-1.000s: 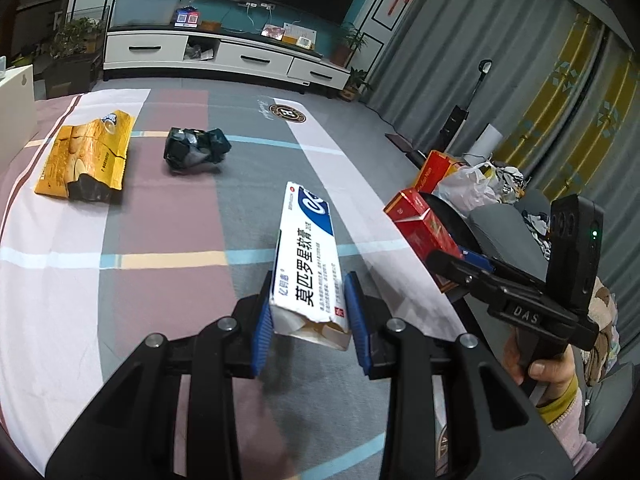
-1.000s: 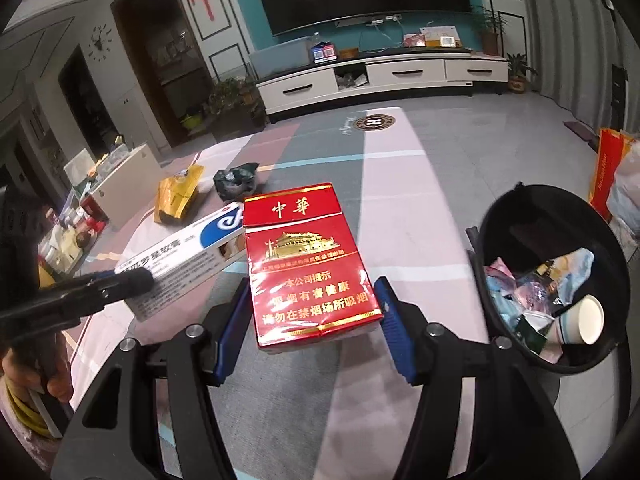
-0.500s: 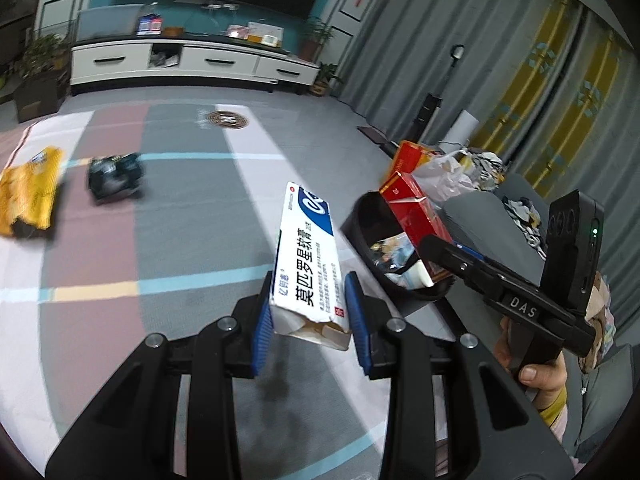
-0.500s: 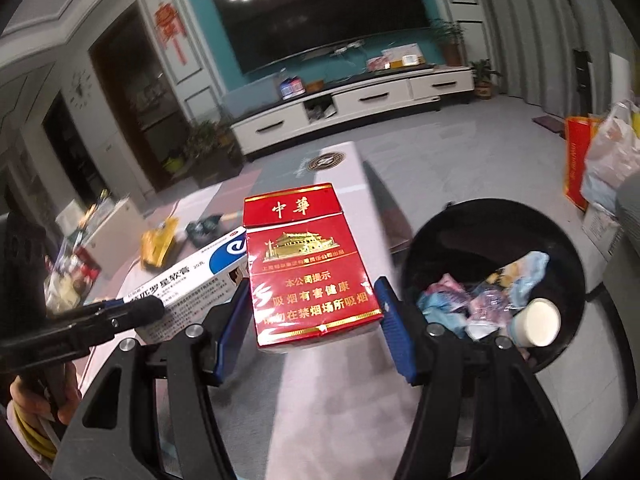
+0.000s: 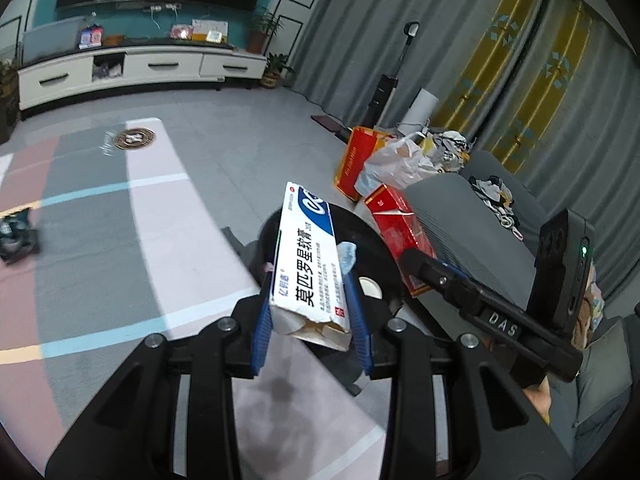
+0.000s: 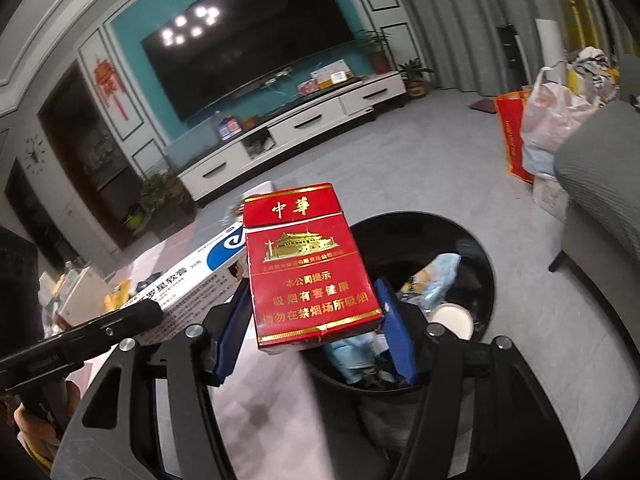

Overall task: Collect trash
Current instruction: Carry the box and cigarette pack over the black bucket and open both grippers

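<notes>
My left gripper (image 5: 308, 312) clamps ointment box (image 5: 310, 256), right gripper (image 6: 316, 332) clamps cigarette pack (image 6: 310, 268); black bin (image 6: 486, 264) lower right, nearer right gripper.

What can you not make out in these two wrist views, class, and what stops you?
- Bin contents: right wrist view, partly hidden by red pack and right gripper.
- Bin: left wrist view, mostly behind white box.
- Dark wrapper: left wrist view, blurred, cut by the edge.
- Box's small print: too small.
</notes>
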The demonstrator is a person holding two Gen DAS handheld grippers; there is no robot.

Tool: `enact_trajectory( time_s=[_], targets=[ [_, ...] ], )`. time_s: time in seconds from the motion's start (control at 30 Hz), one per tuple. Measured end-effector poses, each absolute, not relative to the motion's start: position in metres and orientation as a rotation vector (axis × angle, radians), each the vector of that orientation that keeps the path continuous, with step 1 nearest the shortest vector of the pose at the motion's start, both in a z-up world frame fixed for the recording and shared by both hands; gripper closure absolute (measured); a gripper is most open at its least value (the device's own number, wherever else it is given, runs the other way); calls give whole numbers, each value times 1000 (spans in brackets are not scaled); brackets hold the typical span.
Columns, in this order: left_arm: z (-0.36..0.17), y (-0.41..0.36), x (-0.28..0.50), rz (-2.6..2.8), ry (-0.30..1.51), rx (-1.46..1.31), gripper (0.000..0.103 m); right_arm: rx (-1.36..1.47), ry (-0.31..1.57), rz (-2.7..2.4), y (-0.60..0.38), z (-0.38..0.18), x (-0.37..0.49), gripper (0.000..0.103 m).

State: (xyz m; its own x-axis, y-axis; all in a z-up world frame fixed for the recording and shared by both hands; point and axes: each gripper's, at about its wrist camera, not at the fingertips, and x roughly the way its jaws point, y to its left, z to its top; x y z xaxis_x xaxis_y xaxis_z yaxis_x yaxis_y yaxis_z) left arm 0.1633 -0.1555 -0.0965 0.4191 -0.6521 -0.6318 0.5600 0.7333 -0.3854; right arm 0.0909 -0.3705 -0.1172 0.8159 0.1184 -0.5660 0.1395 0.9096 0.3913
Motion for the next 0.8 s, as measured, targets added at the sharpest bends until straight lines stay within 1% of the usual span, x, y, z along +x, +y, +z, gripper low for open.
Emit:
enact_trajectory(
  time_s=[0.2,0.47,0.8],
  targets=[
    [-110,-193,182,-752,894,-99,68,503,638,-34,-393,-126,94,42],
    [-131,-223,196,-730,945,-54,68,583,690,-65,-410,-144,101,42],
    [-158,-247,208,-708,1005,-23,68,563,785,-130,-415,-167,114,42]
  ],
)
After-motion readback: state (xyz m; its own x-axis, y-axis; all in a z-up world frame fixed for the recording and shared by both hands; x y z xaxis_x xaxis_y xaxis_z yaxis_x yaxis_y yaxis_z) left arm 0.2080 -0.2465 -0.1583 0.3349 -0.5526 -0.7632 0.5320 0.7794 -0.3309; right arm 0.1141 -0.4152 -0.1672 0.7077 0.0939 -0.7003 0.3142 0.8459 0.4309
